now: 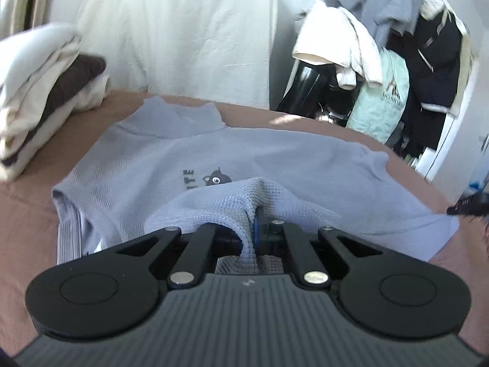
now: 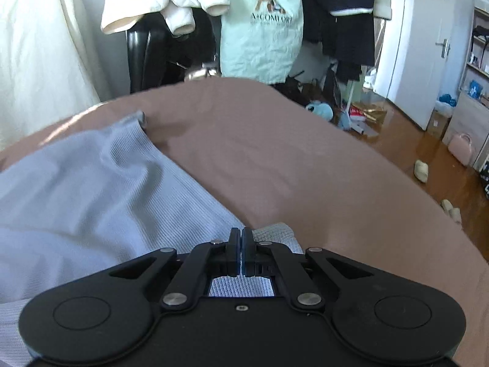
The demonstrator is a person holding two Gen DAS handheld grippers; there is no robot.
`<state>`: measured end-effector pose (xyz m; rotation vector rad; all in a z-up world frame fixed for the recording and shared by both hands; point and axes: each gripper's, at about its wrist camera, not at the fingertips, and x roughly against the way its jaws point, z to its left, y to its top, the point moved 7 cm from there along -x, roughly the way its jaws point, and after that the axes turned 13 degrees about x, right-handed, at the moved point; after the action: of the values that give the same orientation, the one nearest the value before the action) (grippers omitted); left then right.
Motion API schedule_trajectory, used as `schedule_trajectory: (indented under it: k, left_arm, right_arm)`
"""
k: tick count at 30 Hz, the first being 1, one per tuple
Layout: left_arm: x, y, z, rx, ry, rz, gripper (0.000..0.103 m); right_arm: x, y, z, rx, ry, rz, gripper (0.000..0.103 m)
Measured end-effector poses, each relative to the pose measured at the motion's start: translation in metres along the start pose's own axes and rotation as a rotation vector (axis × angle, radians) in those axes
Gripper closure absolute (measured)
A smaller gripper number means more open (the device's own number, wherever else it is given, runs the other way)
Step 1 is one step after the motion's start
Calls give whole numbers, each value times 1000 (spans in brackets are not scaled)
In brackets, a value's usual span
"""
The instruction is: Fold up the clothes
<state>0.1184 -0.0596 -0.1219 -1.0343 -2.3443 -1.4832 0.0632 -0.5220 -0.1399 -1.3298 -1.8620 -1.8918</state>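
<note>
In the left wrist view, one stack of folded cream and dark brown cloths [image 1: 45, 98] sits at the upper left on the brown-covered bed [image 1: 27, 214]. One pale blue waffle-knit sweater with a small cartoon print [image 1: 171, 159] lies spread flat across the middle of the frame, its high collar toward the top. Directly ahead of the camera, at lower centre, the left claw [image 1: 255, 223] is clamped on a raised fold of that sweater; the cloth drapes over both sides of the narrow jaws and hangs between the black linkage arms. At the far right edge, a dark blurred shape that seems to be the other claw touches the sweater's edge. At the upper right, one crowded rack of hanging garments [image 1: 397, 61] stands behind the bed.

In the right wrist view, the same sweater fills the left half, rumpled, with bare bed cover to the right. The right claw [image 2: 242, 250] at lower centre is pinched tight on the sweater's edge, waffle cloth showing beyond and beneath its jaws. One mint-green bag with lettering [image 2: 262, 30] hangs at top centre, and one white door [image 2: 428, 46] stands at the right.
</note>
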Motion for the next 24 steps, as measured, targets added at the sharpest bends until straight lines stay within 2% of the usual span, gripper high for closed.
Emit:
schedule_trajectory:
  k: [2, 8, 12, 16, 20, 24]
  left_arm:
    - [5, 3, 6, 20, -29, 27, 99]
    - [8, 17, 5, 12, -24, -27, 99]
    - [5, 7, 10, 37, 7, -6, 99]
    - [12, 10, 13, 19, 32, -67, 99]
    - [24, 28, 12, -24, 40, -146, 99]
    - [15, 48, 13, -106, 103, -167, 99]
  right_arm:
    - [11, 10, -1, 23, 1, -14, 103]
    - [30, 33, 5, 8, 62, -122, 103]
    - [34, 26, 21, 98, 57, -165, 103]
    - [37, 26, 29, 153, 52, -215, 103]
    - [52, 54, 40, 234, 77, -338, 103]
    - [50, 85, 56, 253, 132, -366, 103]
